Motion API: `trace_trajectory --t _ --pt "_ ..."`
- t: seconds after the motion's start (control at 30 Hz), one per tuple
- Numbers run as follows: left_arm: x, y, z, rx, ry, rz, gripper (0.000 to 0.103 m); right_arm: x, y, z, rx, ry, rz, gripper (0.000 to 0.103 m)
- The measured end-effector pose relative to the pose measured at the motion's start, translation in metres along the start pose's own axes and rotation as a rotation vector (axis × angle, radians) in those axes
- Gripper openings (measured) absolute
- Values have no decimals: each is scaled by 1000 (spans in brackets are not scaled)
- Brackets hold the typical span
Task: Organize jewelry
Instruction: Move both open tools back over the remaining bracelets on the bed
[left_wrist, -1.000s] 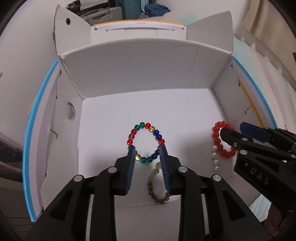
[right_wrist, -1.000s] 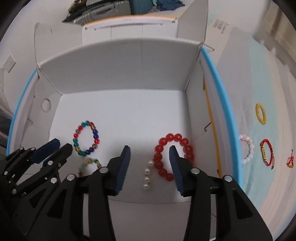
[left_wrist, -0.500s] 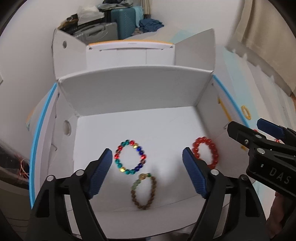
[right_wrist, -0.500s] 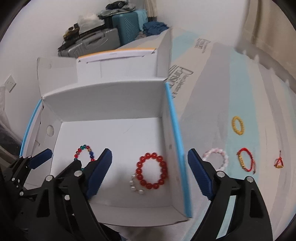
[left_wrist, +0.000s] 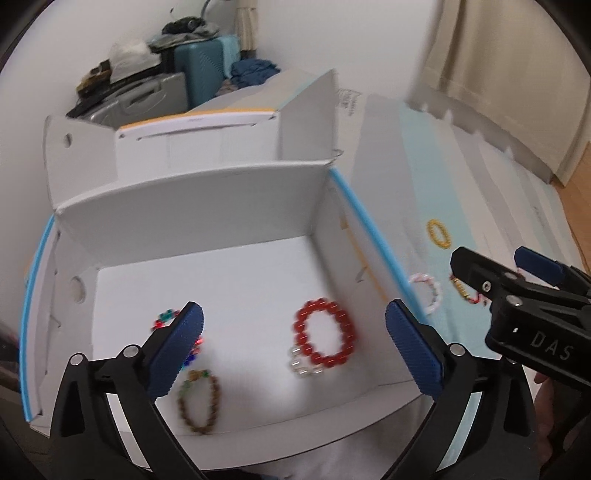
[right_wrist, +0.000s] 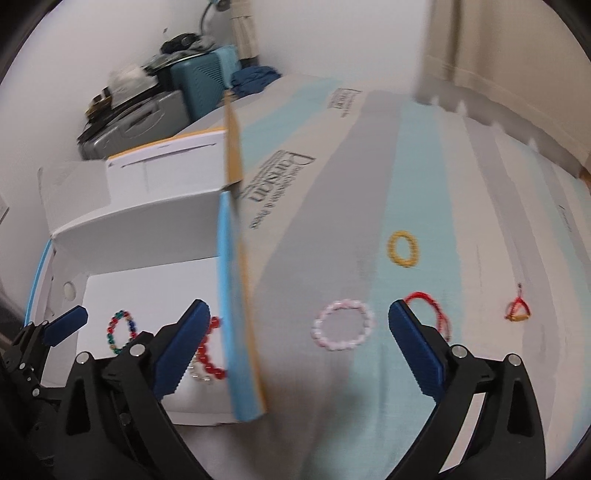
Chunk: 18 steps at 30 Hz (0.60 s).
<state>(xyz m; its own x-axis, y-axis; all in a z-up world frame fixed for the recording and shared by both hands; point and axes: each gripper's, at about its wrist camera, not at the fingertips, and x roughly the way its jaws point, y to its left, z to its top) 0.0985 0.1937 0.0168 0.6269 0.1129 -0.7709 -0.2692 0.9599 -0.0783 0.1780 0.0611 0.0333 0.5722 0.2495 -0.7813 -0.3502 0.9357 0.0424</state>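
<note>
Left gripper just opened wide, empty, over box; right gripper likewise, over pink bracelet.

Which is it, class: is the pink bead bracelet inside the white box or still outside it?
Outside. The pink bead bracelet lies flat on the striped cloth, right of the white box wall, beside the yellow bracelet.

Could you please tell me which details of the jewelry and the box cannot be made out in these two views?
- Multicolored bracelet: left wrist view, partly hidden behind the left gripper's fingers.
- Red bead bracelet: right wrist view, partly covered by the right gripper's finger and the box wall.
- Red cord bracelet: its charm is blurred.
- Small red charm: too small and blurred to identify.
</note>
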Motion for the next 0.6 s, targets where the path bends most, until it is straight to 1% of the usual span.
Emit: trace_trajectory --t 0.1,0.2,0.6 --pt "-1 -21 1 35 -23 -7 97 -1 -22 -2 25 -11 -18 95" --pt "2 -42 1 62 -20 -36 97 0 -43 -6 50 -10 -31 95" --pt "21 -129 -8 210 0 -87 97 3 -114 -15 83 -29 -138 96"
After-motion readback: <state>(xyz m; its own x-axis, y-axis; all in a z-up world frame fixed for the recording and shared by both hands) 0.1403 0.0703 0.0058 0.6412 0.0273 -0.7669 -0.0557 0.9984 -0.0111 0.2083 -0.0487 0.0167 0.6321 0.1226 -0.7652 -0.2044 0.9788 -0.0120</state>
